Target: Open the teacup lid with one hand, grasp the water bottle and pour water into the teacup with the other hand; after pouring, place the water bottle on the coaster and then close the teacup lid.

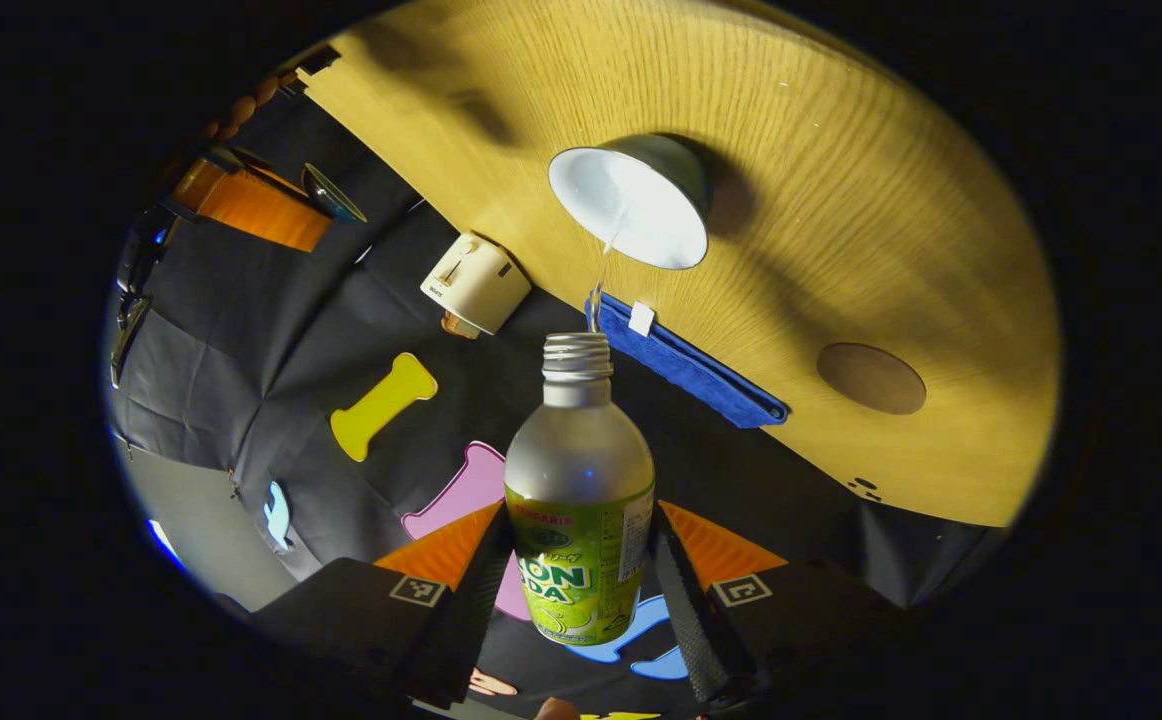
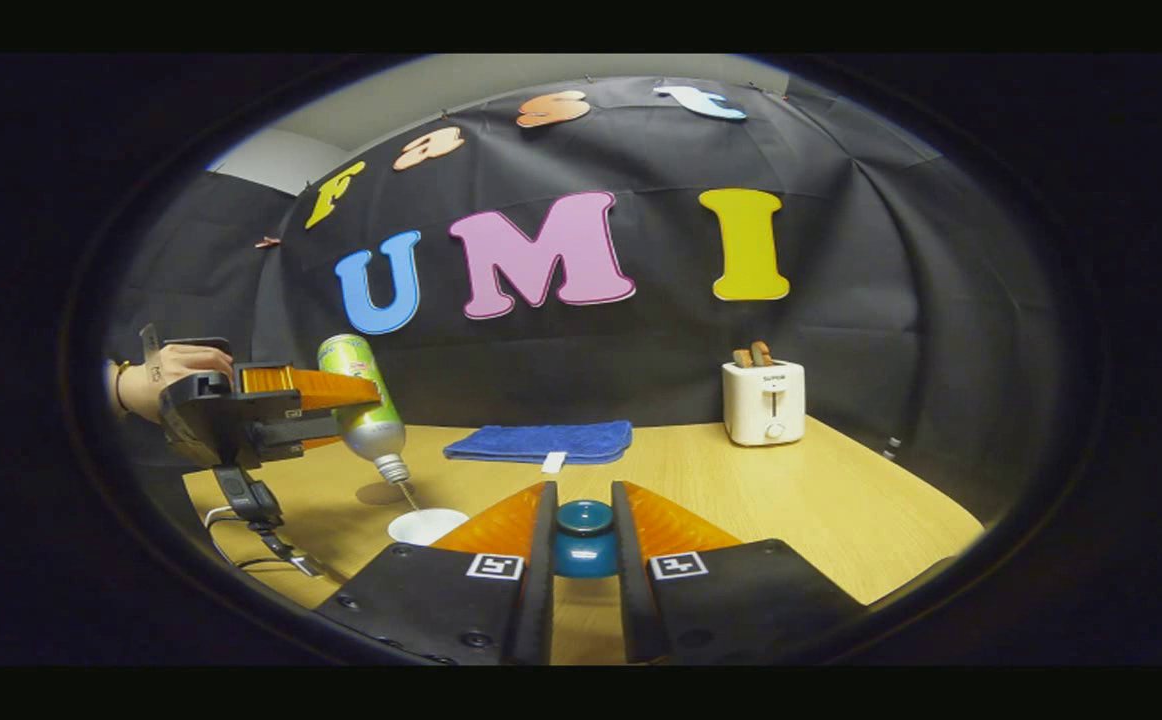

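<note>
Pouring: the left gripper (image 1: pixel 581 590) pinches the smooth, likely slippery water bottle (image 1: pixel 579 500) at its labelled body, tilted over the open teacup (image 1: pixel 631 205). The right gripper (image 2: pixel 583 545) clamps the glossy, probably breakable lid (image 2: pixel 584 538).

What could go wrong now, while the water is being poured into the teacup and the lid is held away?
1. The water stream enters the teacup near its rim, beside the blue towel; a small drift could spill onto the table.
2. The left gripper holds the tilted water bottle only by its sides; it might slip.
3. The right gripper pinches the small teacup lid, which could slip out.
</note>
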